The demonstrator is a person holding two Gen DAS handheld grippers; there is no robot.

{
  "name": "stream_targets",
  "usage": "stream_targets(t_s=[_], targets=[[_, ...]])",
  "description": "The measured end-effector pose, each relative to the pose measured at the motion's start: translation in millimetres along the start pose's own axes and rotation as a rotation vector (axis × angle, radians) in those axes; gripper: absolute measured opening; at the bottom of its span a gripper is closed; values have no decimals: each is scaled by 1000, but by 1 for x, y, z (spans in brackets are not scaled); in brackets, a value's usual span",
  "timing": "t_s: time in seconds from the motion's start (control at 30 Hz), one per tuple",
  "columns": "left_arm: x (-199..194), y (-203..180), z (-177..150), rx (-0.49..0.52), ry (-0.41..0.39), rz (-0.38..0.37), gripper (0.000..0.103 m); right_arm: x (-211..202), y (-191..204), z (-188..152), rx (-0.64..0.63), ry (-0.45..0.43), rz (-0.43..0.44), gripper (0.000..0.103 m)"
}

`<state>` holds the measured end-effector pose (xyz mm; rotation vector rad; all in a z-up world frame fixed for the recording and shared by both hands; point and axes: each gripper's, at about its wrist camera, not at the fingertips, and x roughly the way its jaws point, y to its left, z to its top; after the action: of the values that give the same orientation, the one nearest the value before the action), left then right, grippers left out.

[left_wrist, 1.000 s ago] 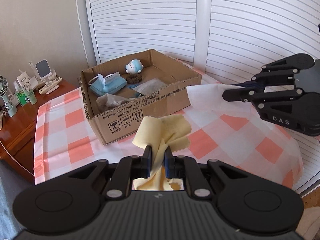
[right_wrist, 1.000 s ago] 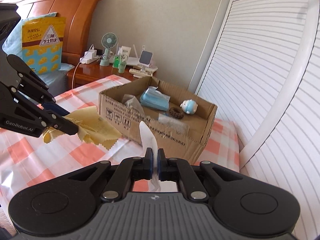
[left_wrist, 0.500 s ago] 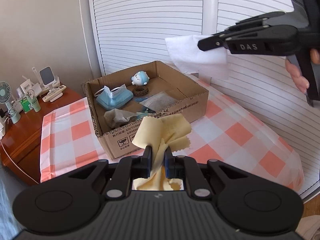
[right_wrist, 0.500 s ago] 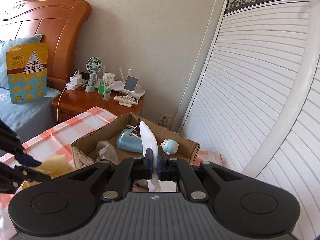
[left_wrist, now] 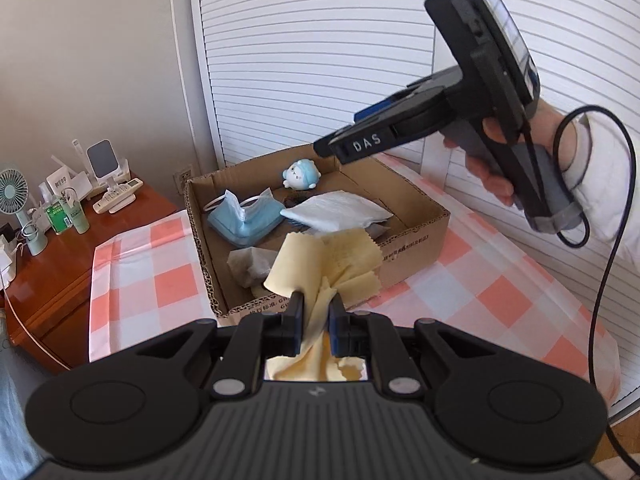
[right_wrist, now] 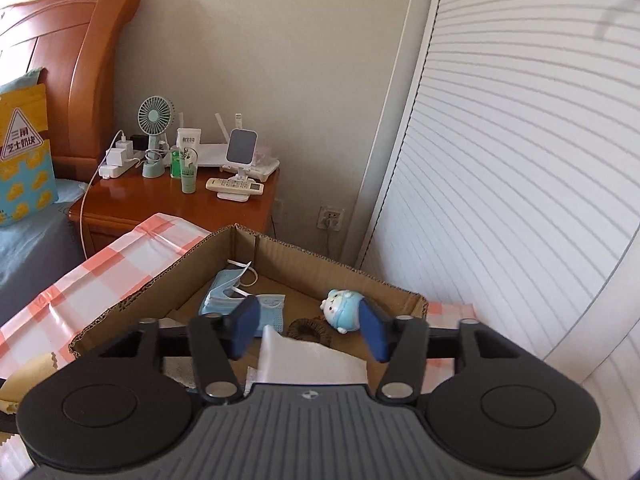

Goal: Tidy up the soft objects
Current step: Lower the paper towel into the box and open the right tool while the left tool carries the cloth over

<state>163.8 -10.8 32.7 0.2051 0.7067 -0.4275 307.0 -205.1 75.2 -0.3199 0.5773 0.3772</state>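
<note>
Left gripper: left gripper [left_wrist: 316,312], low centre of the left wrist view, is clenched on the yellow cloth [left_wrist: 326,258], which bunches between the two fingers and fans out above them.
Yellow cloth: its upper flap hangs in front of the near wall of the cardboard box [left_wrist: 416,240] and hides part of that wall and of the box floor; a corner also shows at the lower left edge of the right wrist view [right_wrist: 24,380].
Right gripper: right gripper [right_wrist: 308,332] is released, its blue pads [right_wrist: 244,330] spread wide and nothing between them; in the left wrist view it hangs at upper right, above the box.
White cloth: white cloth [left_wrist: 336,214] lies inside the box, mid-frame, just right of the face masks; in the right wrist view it sits directly below the spread fingers [right_wrist: 308,360].
Box contents: blue face masks [left_wrist: 244,218] at the left of the box, small blue-and-white plush toy [left_wrist: 301,174] by the far wall, grey crumpled cloth [left_wrist: 252,266] in the near left corner, dark ring-shaped item [right_wrist: 308,330] beside the toy.
Surface: box rests on a pink-and-white checked tablecloth [left_wrist: 480,280].
Surroundings: wooden nightstand [right_wrist: 168,200] at left with a green desk fan [right_wrist: 156,120], white louvred doors [left_wrist: 320,60] behind the box.
Obstruction: right gripper's body covers the near part of the box in its own view.
</note>
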Motion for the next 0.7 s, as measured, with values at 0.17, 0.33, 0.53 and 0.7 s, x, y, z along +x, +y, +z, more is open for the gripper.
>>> stream_targets(t_s=[0.17,0.33,0.53,0.7], targets=[[7,4,8,2,-1,6,11,10,-9,-24,125,35,51,87],[14,11,20,-6,-8,12,11,-4,-20,-45,217,57,51,103],[26,17,38,-10,-10,26,11,-31,-20,-63,279,72,22,103],[39,22,52,-11,-6,43,11,-47,-15,-75,320,89,-1,103]])
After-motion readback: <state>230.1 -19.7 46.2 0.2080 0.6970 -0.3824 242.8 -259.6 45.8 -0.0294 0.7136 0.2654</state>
